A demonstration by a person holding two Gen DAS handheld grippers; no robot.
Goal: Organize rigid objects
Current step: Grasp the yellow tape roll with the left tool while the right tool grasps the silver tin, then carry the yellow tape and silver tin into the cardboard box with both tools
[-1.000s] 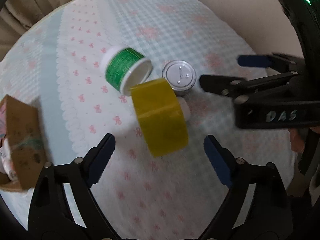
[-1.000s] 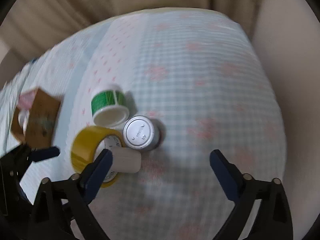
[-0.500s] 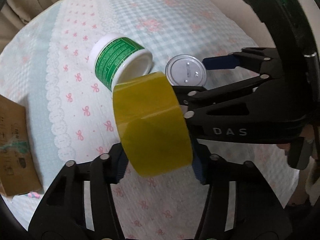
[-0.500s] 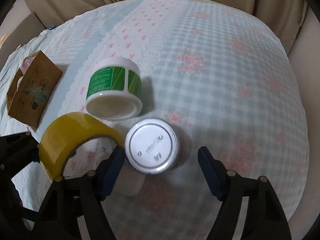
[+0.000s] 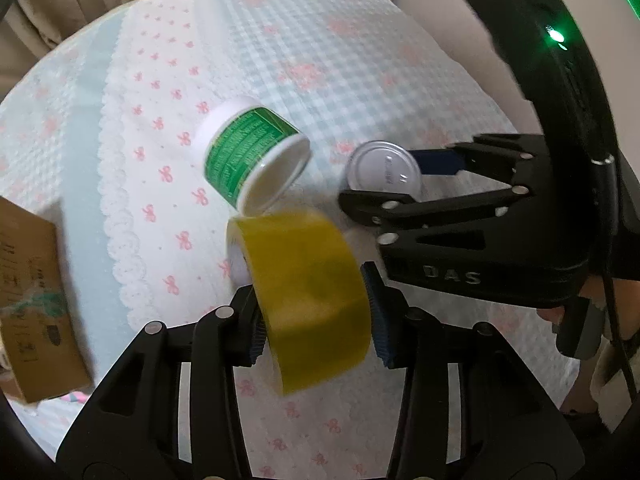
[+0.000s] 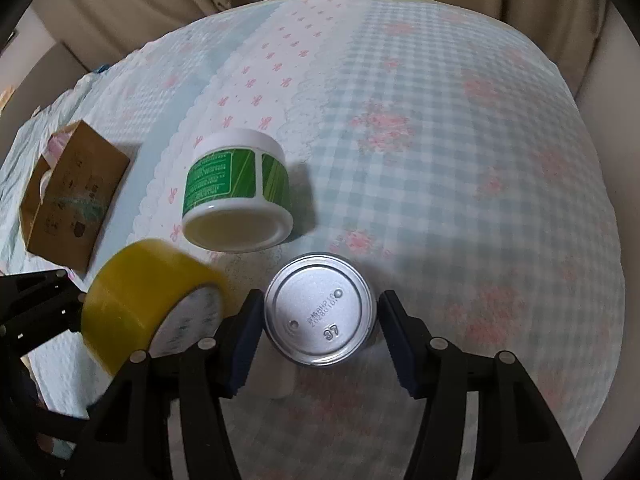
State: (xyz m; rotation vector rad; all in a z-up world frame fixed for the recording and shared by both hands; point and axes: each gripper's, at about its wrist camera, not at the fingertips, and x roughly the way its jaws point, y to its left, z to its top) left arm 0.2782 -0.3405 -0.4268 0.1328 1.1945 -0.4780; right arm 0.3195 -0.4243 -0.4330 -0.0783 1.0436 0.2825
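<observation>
Left gripper (image 5: 316,316) on upright tape roll (image 5: 308,300), axis crosswise.

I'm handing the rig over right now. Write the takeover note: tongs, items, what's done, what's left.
Left tongs: shut on the tape, roll on edge, looks just lifted off the cloth.
Right tongs: open, one finger on each side of the can, not yet gripping; the can stands on the cloth.
Tub: green label, on the cloth just behind the can and tape, untouched.
Box: on the cloth, far left.
A small white object lies by the can, mostly hidden.
Done: tape grasped.
Left: close on the can, place both, then the tub. Destination not visible here.
</observation>
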